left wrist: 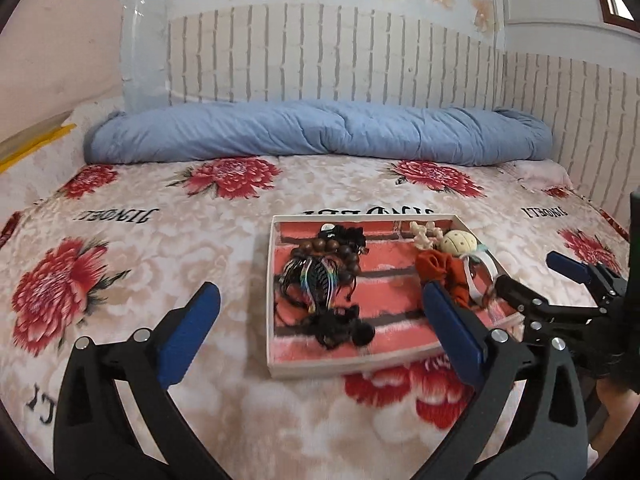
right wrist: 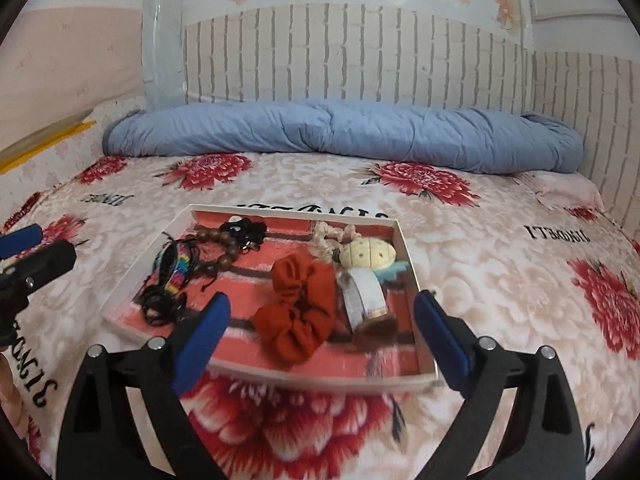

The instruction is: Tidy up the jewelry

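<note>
1. Centrally, a shallow white cardboard tray [right wrist: 414,378] with a red brick-patterned floor is lying on the floral bedspread [right wrist: 500,272].
2. Its left half is holding a brown wooden bead bracelet [right wrist: 224,246], a rainbow woven band [right wrist: 178,276], and black cords [right wrist: 162,306] tangling together.
3. Its right half is holding a rust-orange fabric scrunchie [right wrist: 298,308], a white cuff bangle [right wrist: 366,294], a cream dotted shell-shaped piece [right wrist: 368,255] and a pale beaded strand [right wrist: 326,236].
4. Both claws are standing wide apart, gripping nothing: left gripper [left wrist: 320,320] hovering near the tray's front, right gripper [right wrist: 322,332] likewise.
5. A rolled blue quilt [right wrist: 340,136] is lying against the wall.
</note>
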`<state>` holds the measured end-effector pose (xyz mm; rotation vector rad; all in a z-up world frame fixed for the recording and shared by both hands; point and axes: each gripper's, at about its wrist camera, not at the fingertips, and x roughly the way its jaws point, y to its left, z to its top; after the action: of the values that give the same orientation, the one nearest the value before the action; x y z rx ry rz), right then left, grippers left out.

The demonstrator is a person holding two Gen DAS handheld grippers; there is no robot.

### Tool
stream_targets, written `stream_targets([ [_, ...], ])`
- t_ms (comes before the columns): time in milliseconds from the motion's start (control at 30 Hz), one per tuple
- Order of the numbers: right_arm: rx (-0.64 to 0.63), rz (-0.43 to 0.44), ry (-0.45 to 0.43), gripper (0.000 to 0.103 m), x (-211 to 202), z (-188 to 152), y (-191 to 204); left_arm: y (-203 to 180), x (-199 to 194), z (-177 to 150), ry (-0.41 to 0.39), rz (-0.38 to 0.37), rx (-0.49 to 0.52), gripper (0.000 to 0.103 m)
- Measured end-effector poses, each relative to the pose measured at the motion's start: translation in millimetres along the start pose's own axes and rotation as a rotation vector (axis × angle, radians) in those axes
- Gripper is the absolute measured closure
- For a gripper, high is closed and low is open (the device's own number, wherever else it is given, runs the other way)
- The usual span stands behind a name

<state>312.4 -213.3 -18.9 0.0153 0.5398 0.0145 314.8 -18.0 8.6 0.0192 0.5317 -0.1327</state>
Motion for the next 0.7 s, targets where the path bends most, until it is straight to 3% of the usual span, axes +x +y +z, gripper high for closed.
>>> stream_targets([
  [200, 0.008, -0.031, -0.052, 0.004, -40, -36, -5, -13, -37, -39, -0.031, 0.076, 0.073, 0.005],
  [333, 0.031, -0.025, -0.071, 0.004, -68, -51, -10, -12, -62, -64, -0.034, 0.049, 0.052, 0.005],
  [533, 0.01, -0.038, -0.11, 0.004, -110, -73, -1, -19, -100, -87, -0.092, 0.088, 0.046, 0.005],
  [700, 0.029, -0.038, -0.136, 0.004, -138, -89, 1, -16, -120, -99, -0.103, 0.069, 0.001, 0.005],
])
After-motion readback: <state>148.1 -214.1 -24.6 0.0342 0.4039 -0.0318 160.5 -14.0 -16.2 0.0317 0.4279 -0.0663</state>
